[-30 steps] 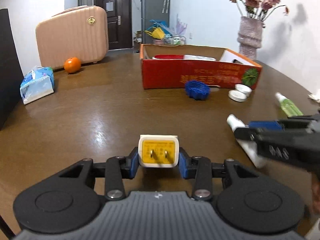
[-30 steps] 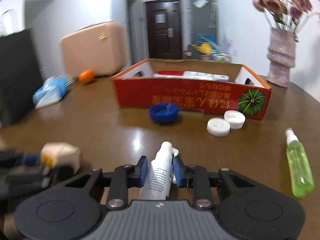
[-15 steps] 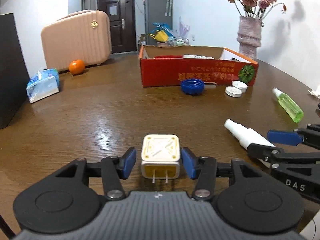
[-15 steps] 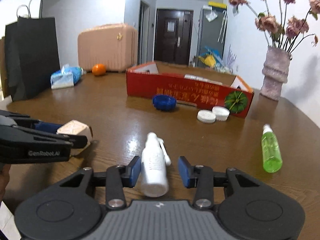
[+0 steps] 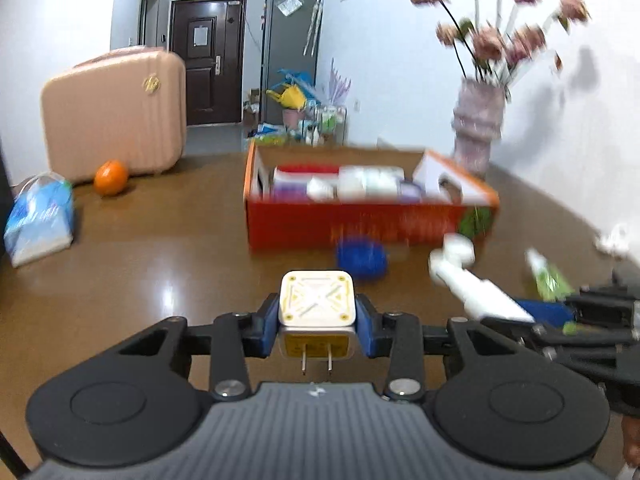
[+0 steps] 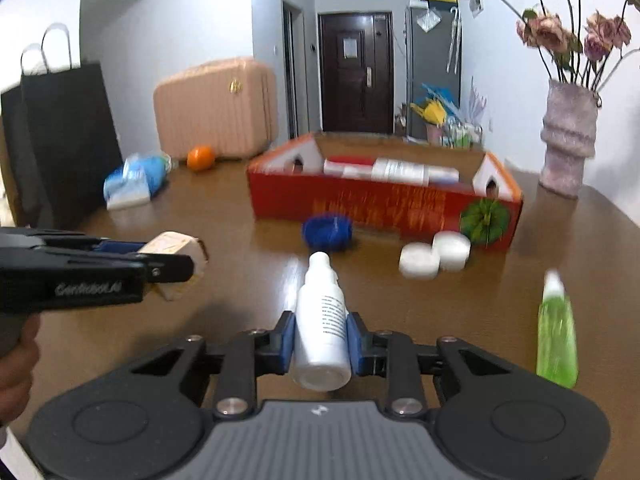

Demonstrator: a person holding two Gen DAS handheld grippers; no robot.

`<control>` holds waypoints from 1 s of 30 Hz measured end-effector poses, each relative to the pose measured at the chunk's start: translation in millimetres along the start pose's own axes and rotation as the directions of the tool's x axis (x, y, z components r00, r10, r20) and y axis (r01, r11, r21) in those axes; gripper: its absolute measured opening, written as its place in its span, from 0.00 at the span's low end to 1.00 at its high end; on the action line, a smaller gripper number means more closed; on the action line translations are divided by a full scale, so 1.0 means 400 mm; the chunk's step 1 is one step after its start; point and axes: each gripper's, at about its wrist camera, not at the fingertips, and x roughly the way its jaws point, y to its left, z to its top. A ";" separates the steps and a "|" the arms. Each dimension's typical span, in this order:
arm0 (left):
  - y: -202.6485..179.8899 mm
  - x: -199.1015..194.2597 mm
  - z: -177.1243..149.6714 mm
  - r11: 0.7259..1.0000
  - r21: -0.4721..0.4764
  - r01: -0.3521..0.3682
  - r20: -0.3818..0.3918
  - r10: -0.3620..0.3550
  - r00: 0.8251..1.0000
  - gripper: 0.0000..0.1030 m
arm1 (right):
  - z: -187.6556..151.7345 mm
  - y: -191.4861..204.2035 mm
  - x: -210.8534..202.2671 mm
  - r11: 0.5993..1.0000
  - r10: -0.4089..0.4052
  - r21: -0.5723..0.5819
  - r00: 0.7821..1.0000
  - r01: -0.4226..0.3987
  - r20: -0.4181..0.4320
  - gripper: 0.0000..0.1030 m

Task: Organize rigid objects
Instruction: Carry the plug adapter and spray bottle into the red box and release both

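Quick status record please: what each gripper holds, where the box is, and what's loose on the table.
left gripper: shut on white plug adapter, prongs toward camera
right gripper: shut on white spray bottle, nozzle pointing forward
red box: ahead on table, open, already holds items
loose near box: blue cap, two white lids
loose at right: green spray bottle, lying down

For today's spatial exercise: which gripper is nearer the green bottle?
Right. The right gripper, holding the white bottle, sits just left of the green bottle; the left gripper with the charger is farther left.
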 end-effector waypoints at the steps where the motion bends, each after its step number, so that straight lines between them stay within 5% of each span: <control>1: 0.009 0.025 0.039 1.000 -0.024 0.003 0.010 -0.003 1.000 0.38 | 0.027 -0.012 0.011 1.000 0.000 -0.008 1.000 0.000 0.011 0.26; 7: 0.040 0.240 0.252 0.999 -0.039 0.013 -0.052 -0.015 0.999 0.38 | 0.263 -0.103 0.143 0.997 0.069 -0.043 0.997 -0.067 0.042 0.26; 11: 0.053 0.399 0.302 0.999 -0.019 -0.026 -0.179 0.022 0.984 0.38 | 0.374 -0.165 0.344 0.996 0.092 0.000 0.992 -0.092 -0.089 0.26; 16: 0.076 0.491 0.276 0.999 -0.004 -0.048 -0.244 0.046 0.969 0.38 | 0.374 -0.185 0.539 0.994 0.105 0.063 0.957 -0.091 -0.271 0.26; 20: 0.072 0.494 0.274 0.998 0.018 -0.053 -0.192 0.055 0.980 0.35 | 0.355 -0.170 0.628 0.989 0.101 0.138 0.940 -0.059 -0.325 0.26; 25: 0.102 0.446 0.305 0.999 -0.001 -0.052 -0.136 0.051 0.989 0.46 | 0.359 -0.189 0.594 0.954 0.221 0.257 0.939 -0.153 -0.262 0.29; 30: 0.120 0.356 0.336 0.995 -0.019 -0.098 -0.066 0.096 0.993 0.60 | 0.397 -0.215 0.457 0.967 0.159 0.228 0.972 -0.117 -0.175 0.34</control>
